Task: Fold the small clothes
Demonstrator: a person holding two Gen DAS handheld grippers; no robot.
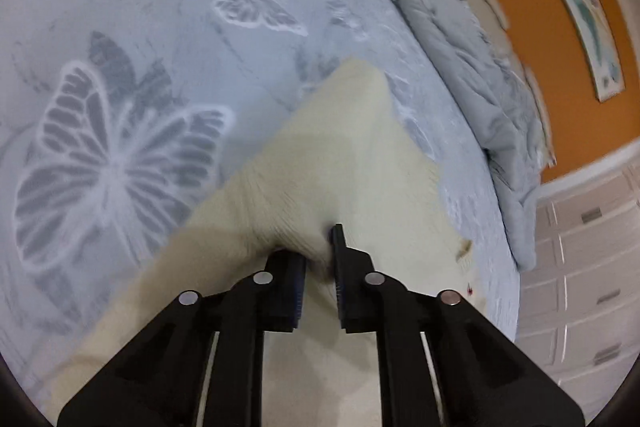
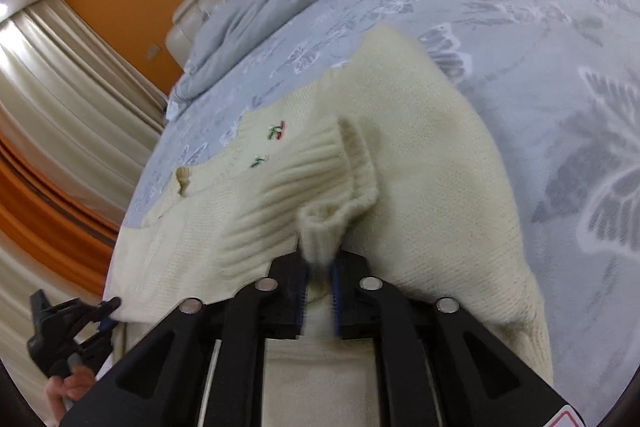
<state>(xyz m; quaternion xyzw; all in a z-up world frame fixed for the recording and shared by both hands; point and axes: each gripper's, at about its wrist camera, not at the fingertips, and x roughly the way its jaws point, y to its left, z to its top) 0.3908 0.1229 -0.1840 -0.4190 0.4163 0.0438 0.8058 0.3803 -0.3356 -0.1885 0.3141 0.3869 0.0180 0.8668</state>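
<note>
Pinching the cream knitted sweater (image 2: 420, 163), lying mid-bed on the pale blue butterfly-print bedspread (image 1: 120, 27), with right gripper (image 2: 320, 273) clamping the ribbed cuff (image 2: 324, 223) and left gripper (image 1: 320, 267) nipping fabric, keeping both grips level.

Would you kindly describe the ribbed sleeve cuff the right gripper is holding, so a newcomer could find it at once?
Start at the bed with the butterfly-print bedspread; a cream knitted sweater lies spread on it. Its ribbed sleeve cuff stands pinched in the right gripper. Unlike the smooth knit around it, the cuff has deep parallel ridges and ends in a rolled open tube.
</note>
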